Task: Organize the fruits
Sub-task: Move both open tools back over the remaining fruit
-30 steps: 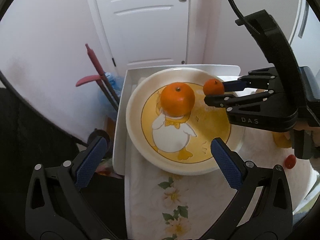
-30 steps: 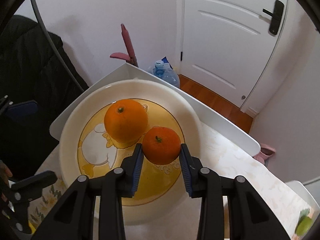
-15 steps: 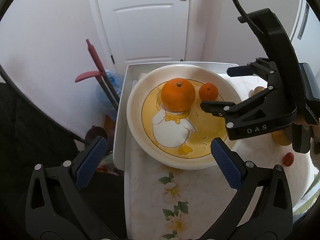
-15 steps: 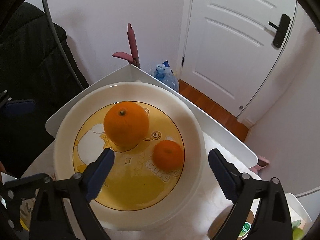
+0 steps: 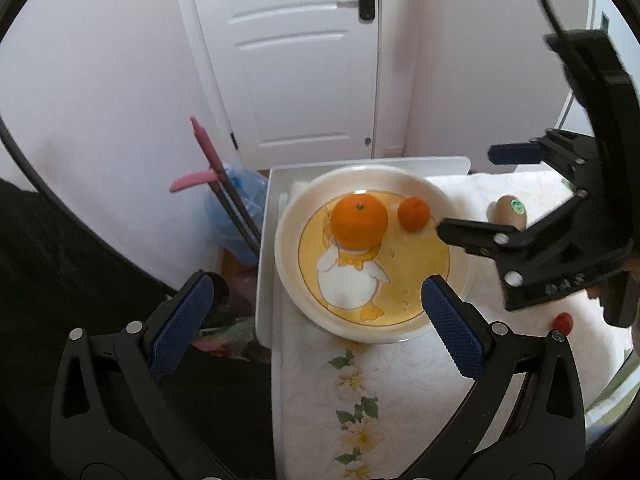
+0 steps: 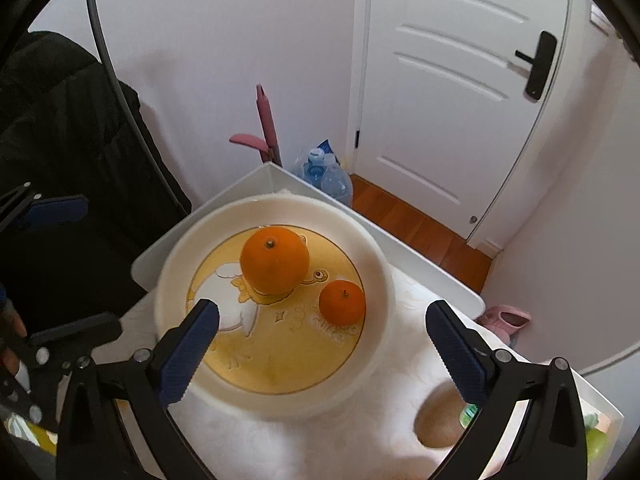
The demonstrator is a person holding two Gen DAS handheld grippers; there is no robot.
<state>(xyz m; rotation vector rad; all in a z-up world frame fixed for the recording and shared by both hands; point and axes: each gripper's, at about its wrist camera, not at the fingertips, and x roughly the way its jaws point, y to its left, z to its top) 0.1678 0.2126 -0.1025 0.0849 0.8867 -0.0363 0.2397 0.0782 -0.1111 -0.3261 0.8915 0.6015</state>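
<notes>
Two oranges (image 6: 274, 260) lie on the plate (image 6: 376, 264) beyond the right gripper (image 6: 320, 344), its empty jaws opening

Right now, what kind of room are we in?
Probably a room in someone's home. A white panelled door with a black handle, a duck-pattern plate on a flowered tablecloth, and pink slippers on the floor all suggest it.

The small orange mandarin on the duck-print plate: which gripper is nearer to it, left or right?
Right. The right gripper sits just beside the small orange mandarin, jaws opening, nothing between them. The left gripper hangs back over the duck-print plate's near rim.
</notes>
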